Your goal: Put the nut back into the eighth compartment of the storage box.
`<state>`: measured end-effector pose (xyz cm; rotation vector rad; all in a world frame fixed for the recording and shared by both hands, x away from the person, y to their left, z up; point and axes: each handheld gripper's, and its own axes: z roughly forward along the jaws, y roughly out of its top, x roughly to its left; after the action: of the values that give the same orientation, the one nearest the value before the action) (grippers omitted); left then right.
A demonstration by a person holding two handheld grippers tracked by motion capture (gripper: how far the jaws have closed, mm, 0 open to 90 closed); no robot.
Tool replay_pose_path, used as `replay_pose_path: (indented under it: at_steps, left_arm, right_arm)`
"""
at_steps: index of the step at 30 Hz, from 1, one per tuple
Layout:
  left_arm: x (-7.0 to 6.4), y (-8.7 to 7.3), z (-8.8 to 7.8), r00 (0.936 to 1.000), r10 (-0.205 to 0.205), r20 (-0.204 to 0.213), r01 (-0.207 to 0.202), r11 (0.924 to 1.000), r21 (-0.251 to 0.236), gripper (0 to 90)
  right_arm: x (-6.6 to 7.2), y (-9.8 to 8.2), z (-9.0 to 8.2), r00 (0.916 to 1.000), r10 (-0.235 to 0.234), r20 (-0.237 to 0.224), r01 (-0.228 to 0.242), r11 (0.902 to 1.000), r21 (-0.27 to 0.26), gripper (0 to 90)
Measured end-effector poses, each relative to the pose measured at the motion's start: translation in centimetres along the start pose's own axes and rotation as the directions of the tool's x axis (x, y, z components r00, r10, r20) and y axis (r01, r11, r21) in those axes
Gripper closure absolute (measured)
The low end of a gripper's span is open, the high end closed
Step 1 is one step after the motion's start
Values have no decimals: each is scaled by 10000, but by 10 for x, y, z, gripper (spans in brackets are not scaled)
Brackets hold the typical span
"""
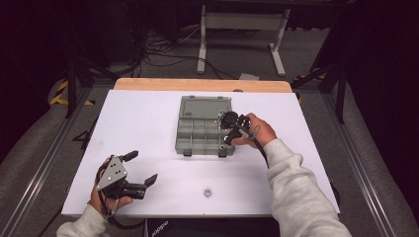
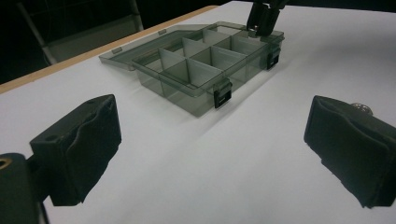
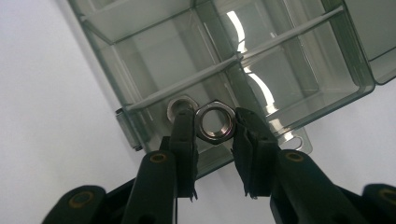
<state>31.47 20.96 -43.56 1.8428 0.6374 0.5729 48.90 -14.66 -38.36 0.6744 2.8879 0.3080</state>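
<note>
A smoky clear organizer box [image 1: 197, 129] lies open in the middle of the white table, its lid flat behind it. My right gripper [image 1: 229, 129] hovers over the box's near right corner. In the right gripper view that gripper [image 3: 215, 122] is shut on a steel hex nut [image 3: 214, 139], held above a corner compartment. A second nut [image 3: 177, 103] lies in that compartment, partly behind one jaw. My left gripper [image 1: 142, 168] rests at the table's near left, open and holding nothing. In its own view the left gripper [image 2: 212, 140] faces the box [image 2: 205, 65].
A loose hex nut [image 1: 207, 192] lies on the table [image 1: 148, 118] near its front edge, and it peeks out from behind one left jaw [image 2: 362, 108]. The box's two black latches [image 2: 222, 97] face the person. A wooden strip [image 1: 202, 85] borders the table's far edge.
</note>
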Motion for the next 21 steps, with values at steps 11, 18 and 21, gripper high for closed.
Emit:
replay_pose_path:
  at_steps: [11, 18, 21]
  left_arm:
    - [1, -1, 0, 10000, 11, -1, -11, 10000, -22, 44]
    - [1, -1, 1, 10000, 7, 17, -7, 10000, 11, 44]
    - [1, -1, 1, 10000, 15, 24, -15, 10000, 11, 44]
  right_arm:
    - [-4, 3, 9, 9998, 149, 110, -150, 9999, 67, 701]
    - [-5, 3, 11, 9999, 152, 35, -152, 9998, 86, 699]
    - [-5, 3, 11, 9999, 143, 23, -143, 9999, 88, 693]
